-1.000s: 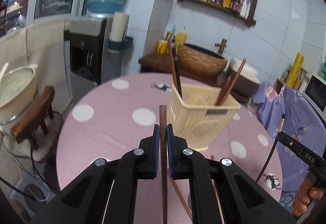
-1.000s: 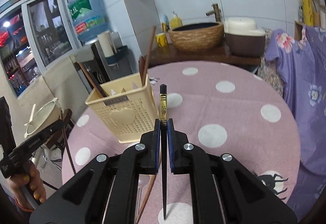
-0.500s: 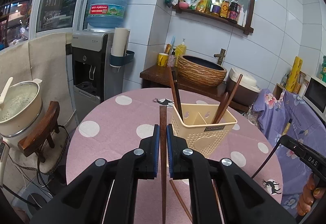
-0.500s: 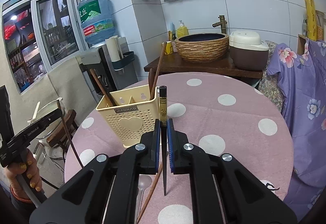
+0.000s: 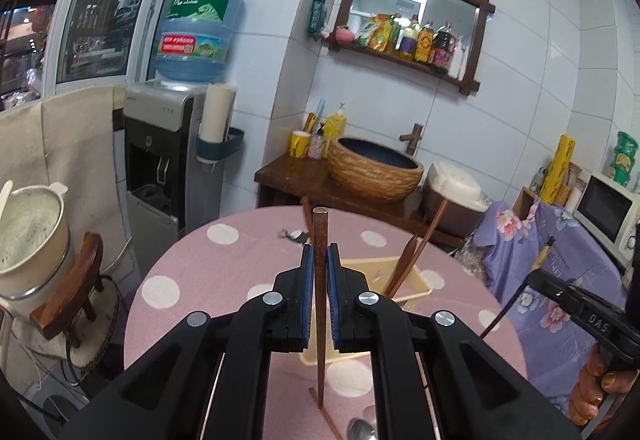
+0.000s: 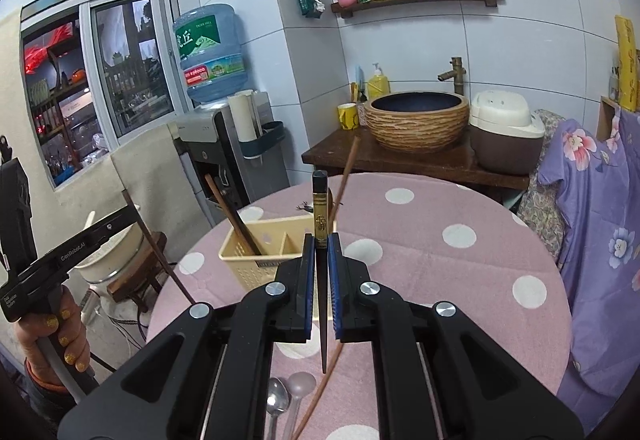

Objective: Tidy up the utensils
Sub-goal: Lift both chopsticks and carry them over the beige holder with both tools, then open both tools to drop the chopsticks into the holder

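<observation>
Chopsticks are up in both tools. The left gripper (image 5: 319,268) is clamped on a brown wooden chopstick (image 5: 319,304), held nearly upright with its thin end pointing down above the pink dotted table (image 5: 200,280). The right gripper (image 6: 321,260) pinches a black chopstick (image 6: 321,280) with a gold band the same way. The cream utensil basket (image 6: 260,248) stands just beyond both, near the middle of the table, with other chopsticks already leaning in its compartments. A loose chopstick (image 6: 320,392) and two spoons (image 6: 286,396) lie on the cloth at the near edge.

To drop these well, I'd carry each tip over an open compartment — clear of the divider and of the sticks already leaning there — lower it inside the rim, then let go, one hand at a time.
</observation>
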### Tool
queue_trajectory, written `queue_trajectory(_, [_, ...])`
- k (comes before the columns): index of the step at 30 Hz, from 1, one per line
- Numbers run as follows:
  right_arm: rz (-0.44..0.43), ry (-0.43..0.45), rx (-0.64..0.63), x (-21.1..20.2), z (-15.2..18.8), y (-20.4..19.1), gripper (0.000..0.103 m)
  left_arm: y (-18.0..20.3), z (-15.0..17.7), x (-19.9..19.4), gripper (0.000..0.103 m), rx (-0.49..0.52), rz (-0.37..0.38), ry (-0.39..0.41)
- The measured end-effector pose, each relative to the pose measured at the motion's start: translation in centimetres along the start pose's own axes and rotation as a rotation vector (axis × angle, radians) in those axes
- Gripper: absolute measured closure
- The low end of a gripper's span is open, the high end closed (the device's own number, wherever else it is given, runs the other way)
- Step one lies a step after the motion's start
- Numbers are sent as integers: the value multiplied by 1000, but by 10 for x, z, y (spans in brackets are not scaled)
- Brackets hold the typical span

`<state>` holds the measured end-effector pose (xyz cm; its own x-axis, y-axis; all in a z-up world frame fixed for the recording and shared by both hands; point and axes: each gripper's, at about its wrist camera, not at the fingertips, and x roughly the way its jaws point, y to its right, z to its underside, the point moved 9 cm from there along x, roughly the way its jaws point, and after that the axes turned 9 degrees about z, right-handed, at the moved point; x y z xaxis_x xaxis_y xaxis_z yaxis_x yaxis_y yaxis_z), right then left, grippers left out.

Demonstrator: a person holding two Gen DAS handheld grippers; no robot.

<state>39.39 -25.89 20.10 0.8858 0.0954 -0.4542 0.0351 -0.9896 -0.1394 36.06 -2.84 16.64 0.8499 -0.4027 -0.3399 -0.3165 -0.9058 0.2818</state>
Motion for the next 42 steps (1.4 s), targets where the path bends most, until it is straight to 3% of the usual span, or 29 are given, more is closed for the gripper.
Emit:
queue_trajectory(4, [-33,48,10,-10,-46,-12,95,17,-43,-11,95,15,48,52])
queue_trajectory(9, [-6,147,15,-12,-109,-29,95,34,-98,-12,95,34,29,150])
queue_trajectory(13, [27,164,14,7,-126,-39,95,40,-114,13,95,25,13,148])
queue_trajectory(23, [92,38,10,86,-62,-34,95,15,-56,73,95,2,-55,41])
queue_trajectory(32, [104,-32,21,115,-20,-24,95,1,0,101,95,-23,-70,-60])
queue_trajectory(42, [121,18,5,110,-16,-22,94,-7,20,105,98,-26,-84,-83])
